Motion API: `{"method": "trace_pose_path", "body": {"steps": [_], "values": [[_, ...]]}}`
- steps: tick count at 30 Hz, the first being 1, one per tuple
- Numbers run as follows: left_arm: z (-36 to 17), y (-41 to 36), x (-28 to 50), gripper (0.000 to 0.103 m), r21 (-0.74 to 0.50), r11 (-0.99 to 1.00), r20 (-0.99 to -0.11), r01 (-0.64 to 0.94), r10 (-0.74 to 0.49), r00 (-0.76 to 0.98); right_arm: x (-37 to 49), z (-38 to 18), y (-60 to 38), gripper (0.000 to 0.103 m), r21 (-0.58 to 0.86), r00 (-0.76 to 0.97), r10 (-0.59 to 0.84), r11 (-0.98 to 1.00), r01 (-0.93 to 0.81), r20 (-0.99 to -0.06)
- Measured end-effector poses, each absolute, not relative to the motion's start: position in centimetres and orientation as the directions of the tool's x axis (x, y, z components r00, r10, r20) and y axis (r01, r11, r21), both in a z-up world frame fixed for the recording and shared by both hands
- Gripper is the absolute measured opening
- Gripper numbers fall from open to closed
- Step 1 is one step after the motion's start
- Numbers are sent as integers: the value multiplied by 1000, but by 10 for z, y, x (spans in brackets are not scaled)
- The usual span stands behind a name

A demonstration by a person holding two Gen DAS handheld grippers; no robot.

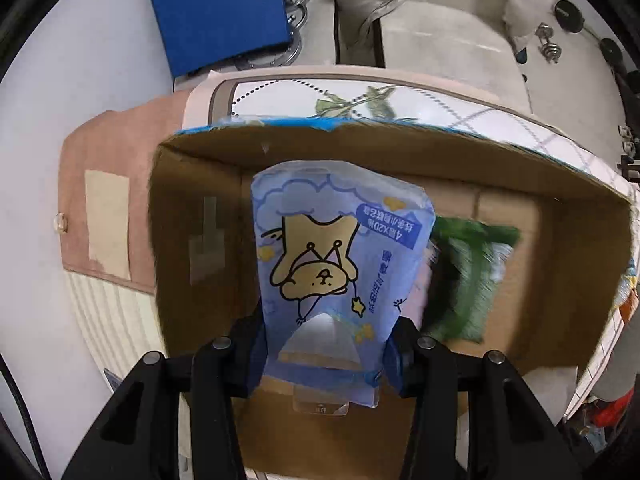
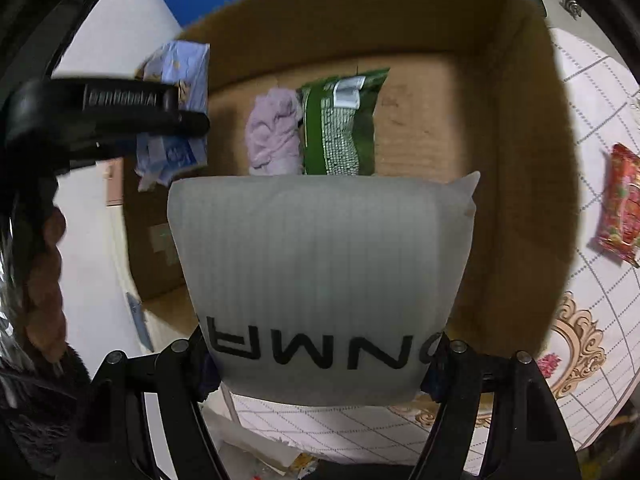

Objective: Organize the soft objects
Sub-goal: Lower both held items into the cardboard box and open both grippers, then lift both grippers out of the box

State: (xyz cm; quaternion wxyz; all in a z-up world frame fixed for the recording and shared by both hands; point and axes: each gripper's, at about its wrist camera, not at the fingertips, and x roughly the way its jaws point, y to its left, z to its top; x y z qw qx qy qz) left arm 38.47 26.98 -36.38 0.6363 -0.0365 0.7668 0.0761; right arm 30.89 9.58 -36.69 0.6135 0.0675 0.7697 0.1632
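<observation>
My left gripper (image 1: 322, 356) is shut on a blue tissue pack with a cartoon bear (image 1: 340, 256) and holds it over the open cardboard box (image 1: 192, 208). The pack and left gripper also show in the right wrist view (image 2: 176, 108) at the box's left wall. My right gripper (image 2: 320, 364) is shut on a grey soft package with black letters (image 2: 320, 272), held above the box's near edge. Inside the box lie a green packet (image 2: 340, 124), blurred in the left wrist view (image 1: 464, 280), and a bundled lilac cloth (image 2: 274, 132).
The box (image 2: 516, 160) stands on a table with a patterned white cloth (image 2: 600, 320). A red packet (image 2: 622, 208) lies on the cloth right of the box. A blue panel (image 1: 216, 12), a pink mat (image 1: 108, 160) and a beige sofa (image 1: 440, 32) lie beyond.
</observation>
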Motion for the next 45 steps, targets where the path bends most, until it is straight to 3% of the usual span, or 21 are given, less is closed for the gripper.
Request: {"method": "trace_pose_path", "body": {"steps": [10, 14, 18, 19, 20, 22, 32, 45], "values": [[-389, 280, 395, 52, 57, 986, -970, -158, 18, -243, 306, -397, 120, 81, 272, -290, 230, 955, -115, -929], [-379, 285, 395, 69, 24, 982, -975, -188, -19, -221, 298, -395, 139, 93, 268, -298, 217, 953, -144, -930], [-363, 290, 395, 71, 5, 980, -981, -201, -35, -193, 297, -380, 150, 103, 266, -269, 219, 952, -151, -938], [-359, 291, 395, 77, 6, 980, -983, -200, -31, -183, 296, -376, 152, 103, 262, -260, 216, 952, -156, -941], [-354, 292, 393, 89, 9, 980, -985, -199, -26, -171, 296, -371, 153, 103, 254, -249, 210, 954, -159, -945], [-340, 294, 388, 96, 7, 979, -990, -205, -21, -136, 296, -363, 156, 103, 233, -219, 194, 958, -165, -956], [-264, 277, 328, 98, -21, 981, -997, -195, -6, 81, 291, -315, 130, 103, 162, -19, 161, 973, -163, -987], [-211, 248, 228, 103, 18, 980, -959, -200, 73, 273, 246, -243, 71, 103, 88, 191, 119, 982, -165, -974]]}}
